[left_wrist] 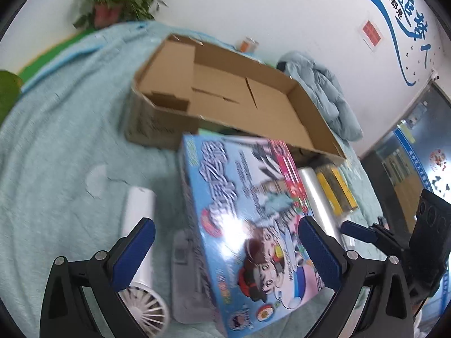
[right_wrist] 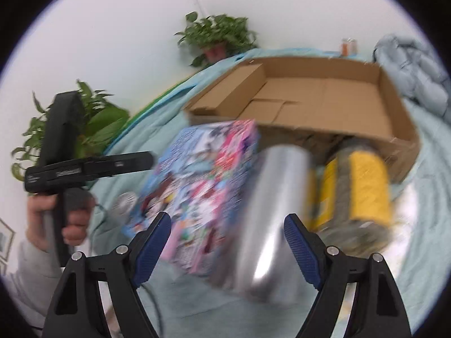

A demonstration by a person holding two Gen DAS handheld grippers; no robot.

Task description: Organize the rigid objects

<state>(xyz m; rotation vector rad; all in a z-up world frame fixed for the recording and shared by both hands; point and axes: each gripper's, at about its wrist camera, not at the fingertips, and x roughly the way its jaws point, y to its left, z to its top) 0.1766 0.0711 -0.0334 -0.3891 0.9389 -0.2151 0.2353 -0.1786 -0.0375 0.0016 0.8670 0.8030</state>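
Observation:
An open, empty cardboard box (left_wrist: 225, 95) lies on a teal blanket. In front of it lies a colourful toy box (left_wrist: 248, 219), tilted, resting on a grey object (left_wrist: 183, 267). My left gripper (left_wrist: 225, 225) stands open just above the toy box's near end, its left finger over a white handheld fan (left_wrist: 141, 253). To the right lie a clear film roll (left_wrist: 318, 194) and a yellow box (left_wrist: 335, 188). In the blurred right wrist view my right gripper (right_wrist: 228, 219) is open, above the toy box (right_wrist: 203, 180) and the roll (right_wrist: 273, 202), gripping neither.
Potted plants (right_wrist: 217, 36) stand at the wall behind the blanket (left_wrist: 70, 107). A blue-grey jacket (left_wrist: 324, 93) is heaped right of the cardboard box, with a small orange jar (left_wrist: 248, 43) beyond it. A hand (right_wrist: 45, 211) holds the left gripper's handle.

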